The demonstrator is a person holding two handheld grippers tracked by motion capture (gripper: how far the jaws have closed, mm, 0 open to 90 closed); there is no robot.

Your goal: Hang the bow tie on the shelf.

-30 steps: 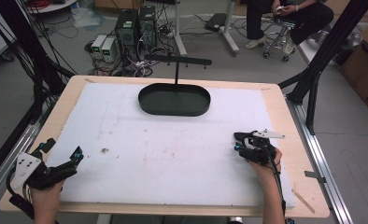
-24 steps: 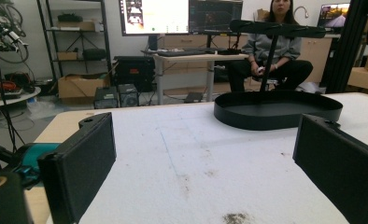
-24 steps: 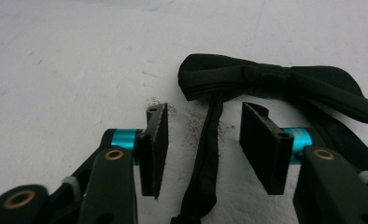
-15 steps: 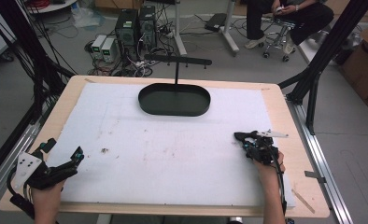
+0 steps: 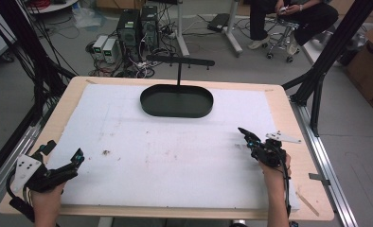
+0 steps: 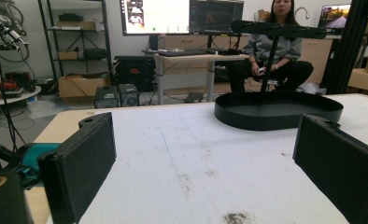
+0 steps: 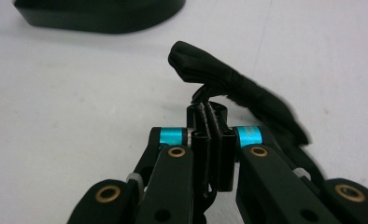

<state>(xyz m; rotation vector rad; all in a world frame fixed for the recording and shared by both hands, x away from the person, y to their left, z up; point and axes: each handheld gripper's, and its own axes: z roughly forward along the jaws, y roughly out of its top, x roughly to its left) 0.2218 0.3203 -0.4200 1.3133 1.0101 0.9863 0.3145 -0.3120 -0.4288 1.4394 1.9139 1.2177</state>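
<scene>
Between the closed jaws of the right gripper (image 7: 209, 122) sits a black strap (image 7: 229, 86), clamped at its near end; the jaws have just been closing. Beyond it lies the black oval tray (image 5: 177, 101). Well apart, the left gripper (image 5: 66, 165) rests with jaws spread, holding nothing.

Black, soft, wrinkled strip (image 7: 229, 81), one end pinched in the right gripper (image 7: 209, 116), rest trailing over the white mat (image 7: 79, 93)

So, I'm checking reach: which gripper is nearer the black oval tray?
Right. The right gripper sits just below-right of the black oval tray; the left gripper is far off at the near left corner.
</scene>
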